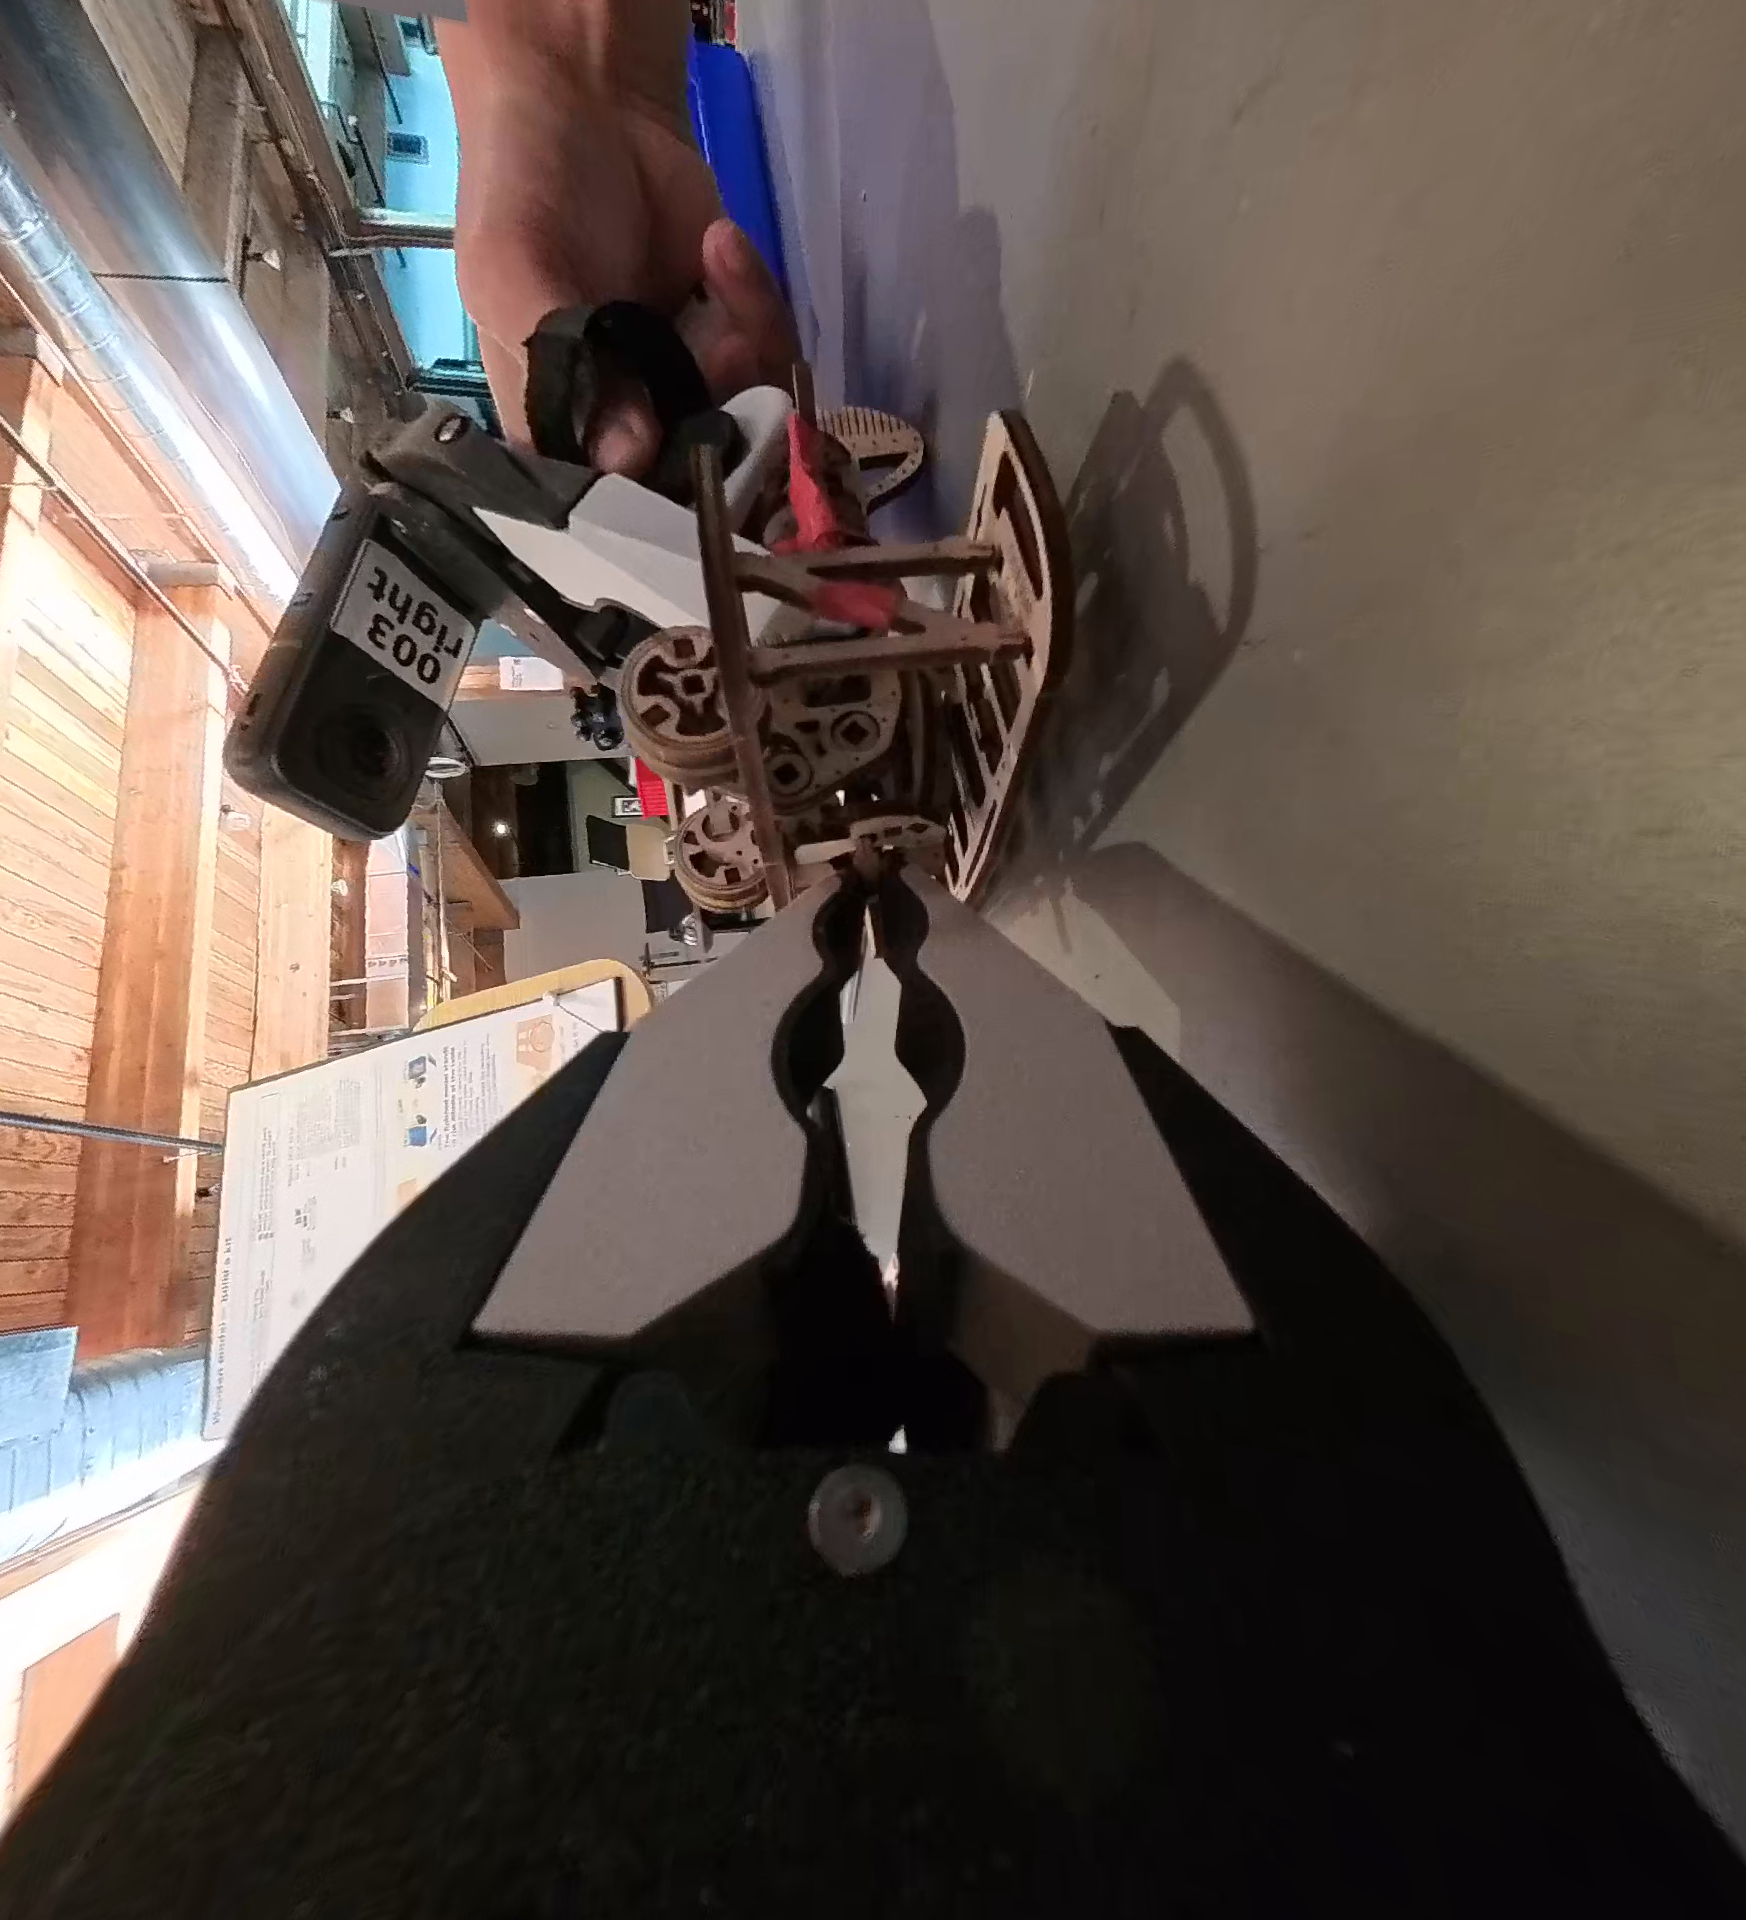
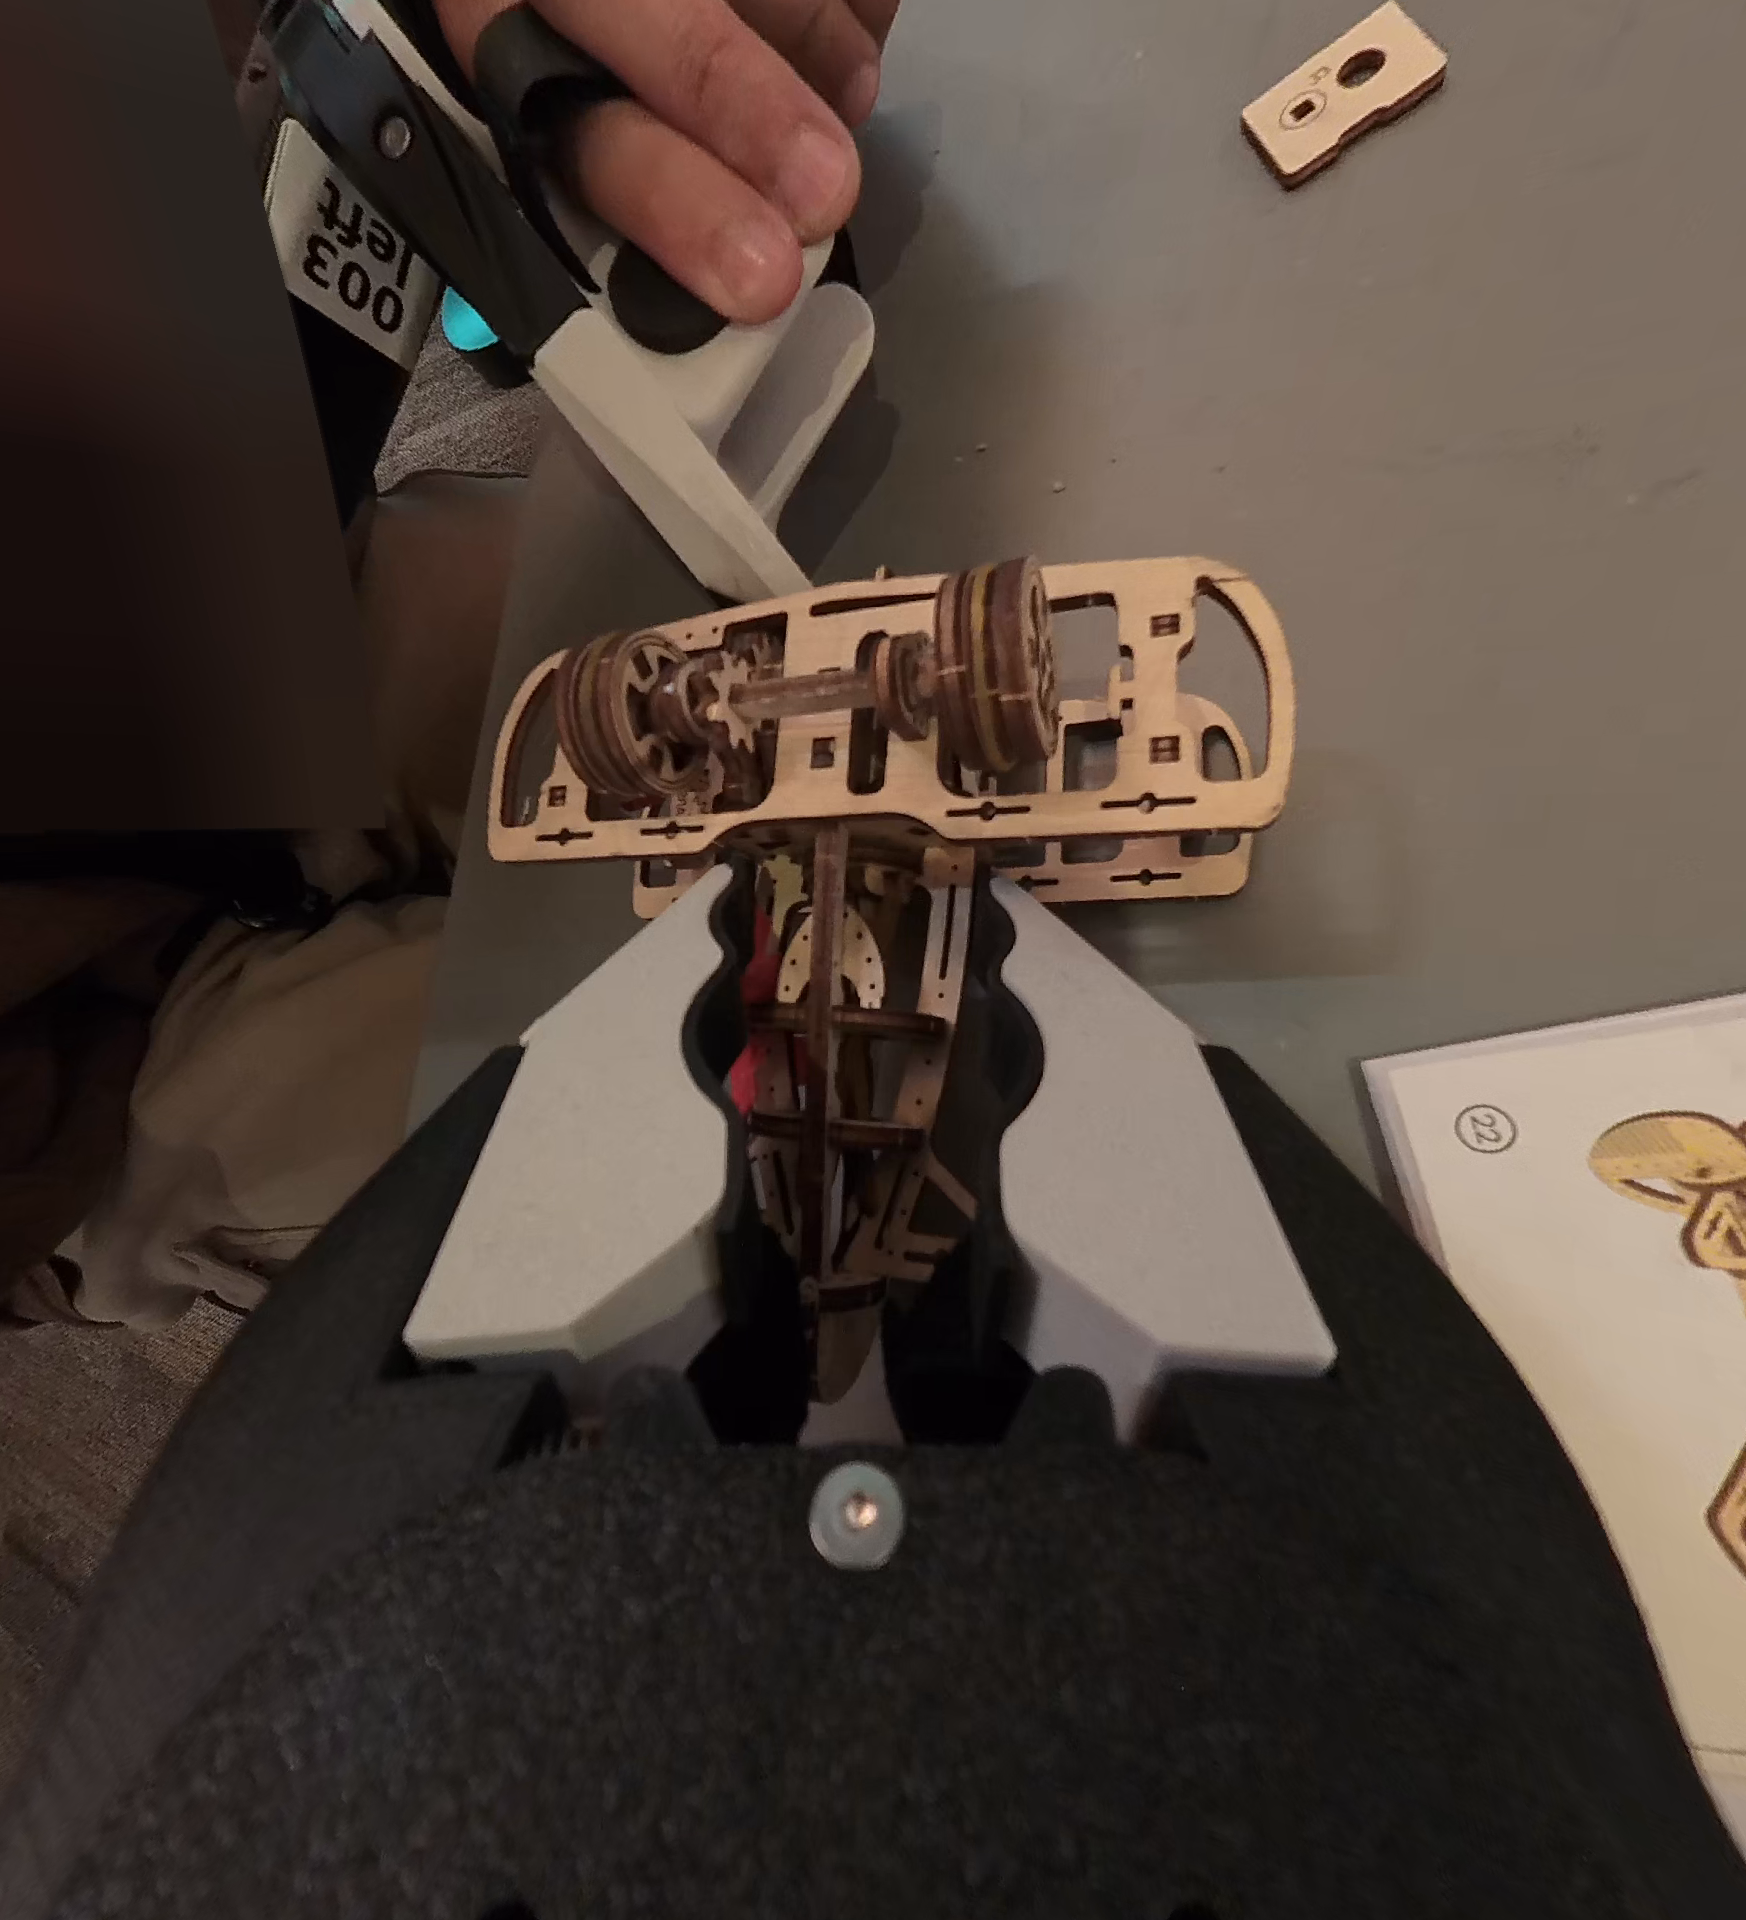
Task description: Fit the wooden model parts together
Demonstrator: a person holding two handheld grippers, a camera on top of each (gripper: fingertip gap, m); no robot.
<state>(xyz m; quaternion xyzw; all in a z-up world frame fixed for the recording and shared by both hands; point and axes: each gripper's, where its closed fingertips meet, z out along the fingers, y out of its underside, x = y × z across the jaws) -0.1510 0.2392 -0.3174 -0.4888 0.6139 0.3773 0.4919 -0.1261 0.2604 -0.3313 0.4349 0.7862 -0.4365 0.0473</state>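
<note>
A wooden model vehicle with a flat slotted base plate (image 2: 1170, 810) and two wheels (image 2: 999, 665) on an axle is held over the grey table. My right gripper (image 2: 858, 888) is shut on the model's narrow body (image 2: 848, 1049), which has red bands inside. In the left wrist view the model (image 1: 1004, 665) stands on edge by the table, with the right gripper (image 1: 807, 582) clamped on it. My left gripper (image 1: 867, 899) is shut on a thin dark wooden piece (image 1: 874, 930) at the model's near end. In the right wrist view its white fingers (image 2: 682, 457) reach behind the plate.
A loose flat wooden part (image 2: 1347, 94) lies on the grey table (image 2: 1471, 468) at the far right. An instruction booklet (image 2: 1627, 1351) lies at the right front. The table edge runs down the left, with a person's lap beyond it. A hand (image 2: 703, 135) holds the left gripper. The gap from one gripper's tips to the other's is roughly 4 cm.
</note>
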